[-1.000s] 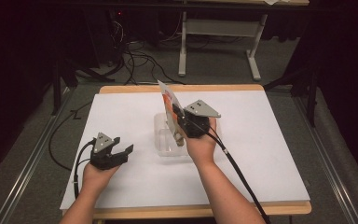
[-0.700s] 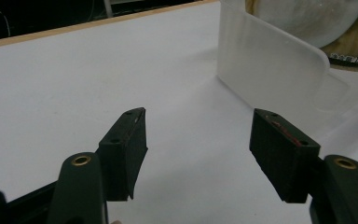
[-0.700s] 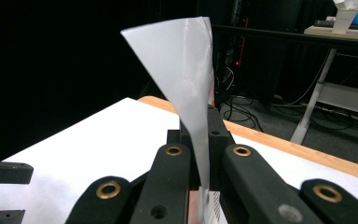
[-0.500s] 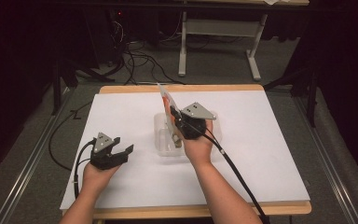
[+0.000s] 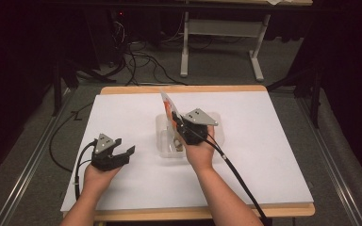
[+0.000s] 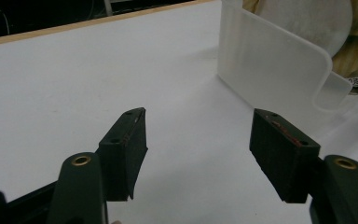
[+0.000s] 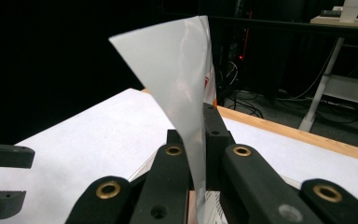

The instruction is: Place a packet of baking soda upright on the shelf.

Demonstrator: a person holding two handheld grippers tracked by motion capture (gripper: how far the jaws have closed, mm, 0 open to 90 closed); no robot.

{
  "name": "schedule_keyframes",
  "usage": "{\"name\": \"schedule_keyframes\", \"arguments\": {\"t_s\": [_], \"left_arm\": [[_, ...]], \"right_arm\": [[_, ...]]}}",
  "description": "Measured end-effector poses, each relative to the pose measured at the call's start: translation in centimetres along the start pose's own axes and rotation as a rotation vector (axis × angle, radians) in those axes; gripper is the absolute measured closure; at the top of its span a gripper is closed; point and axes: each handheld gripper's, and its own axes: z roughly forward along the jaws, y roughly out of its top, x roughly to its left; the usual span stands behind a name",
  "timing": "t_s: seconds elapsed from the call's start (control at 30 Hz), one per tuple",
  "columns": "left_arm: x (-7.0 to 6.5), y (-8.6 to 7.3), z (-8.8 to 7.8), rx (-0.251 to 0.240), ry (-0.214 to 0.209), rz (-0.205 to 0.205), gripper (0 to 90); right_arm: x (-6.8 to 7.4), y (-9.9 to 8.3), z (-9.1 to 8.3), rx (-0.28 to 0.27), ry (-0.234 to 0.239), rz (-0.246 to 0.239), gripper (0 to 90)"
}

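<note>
Bench (image 5: pixel 264 179): white top with a bare wooden edge showing at the near and far sides; it carries everything listed below.
Container (image 5: pixel 162 134): clear, frosted plastic tub, rounded corners, standing open near the middle of the bench. In the left gripper view its side wall (image 6: pixel 270 70) rises at upper right, with tan and white contents partly visible behind it; what they are cannot be told.
Packet (image 5: pixel 168 104): thin, flat, silvery sheet-like pouch with red and orange print on one face. It is held up off the bench, above the far part of the container, standing nearly on edge and leaning away from the person. In the right gripper view its pale reverse (image 7: pixel 182 84) tapers down between the jaws.
Right gripper (image 5: pixel 181 128): in the person's right hand (image 5: pixel 201 151), over the container. Jaws clenched on the lower edge of the packet. Grey plate on top; black cable trailing back along the forearm.
Left gripper (image 5: pixel 125 147): in the person's left hand (image 5: pixel 98 173), resting low on the bench, well to the left of the container and apart from it. Jaws released, spread wide, nothing between them; bare bench top shows in the gap in the left gripper view.
Floor (image 5: pixel 217 66): grey, beyond the bench, with loose cables (image 5: pixel 136 56) and a white desk frame (image 5: pixel 221 42).
</note>
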Motion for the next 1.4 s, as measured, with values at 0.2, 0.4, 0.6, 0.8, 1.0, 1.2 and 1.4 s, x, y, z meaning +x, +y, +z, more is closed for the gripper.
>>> {"name": "schedule_keyframes", "arguments": {"t_s": [0.2, 0.4, 0.6, 0.8, 1.0, 1.2, 1.4], "left_arm": [[0.0, 0.0, 0.0, 0.001, -0.001, 0.003, 36.8], [-0.1, 0.0, 0.0, 0.002, 0.0, 0.006, 36.8], [-0.1, 0.1, 0.1, 0.003, 0.001, 0.008, 36.8], [-0.2, 0.1, 0.1, 0.006, 0.0, 0.011, 36.8], [-0.2, 0.1, 0.1, 0.006, 0.001, 0.012, 36.8], [-0.2, 0.1, 0.1, 0.008, 0.002, 0.011, 36.8], [-0.2, 0.1, 0.1, 0.008, 0.002, 0.01, 36.8]], "right_arm": [[0.0, -0.7, -0.2, 0.007, 0.005, 0.019, 90.0], [0.2, -1.5, -0.5, 0.005, 0.01, 0.026, 90.0], [0.0, -1.9, -0.8, 0.002, 0.01, 0.031, 90.0], [0.3, -2.4, -1.1, 0.003, 0.008, 0.036, 90.0], [0.5, -3.0, -1.4, 0.002, 0.009, 0.026, 90.0], [0.6, -3.5, -1.7, 0.004, 0.006, 0.03, 90.0], [0.8, -3.6, -1.7, 0.002, 0.011, 0.023, 90.0]]}}
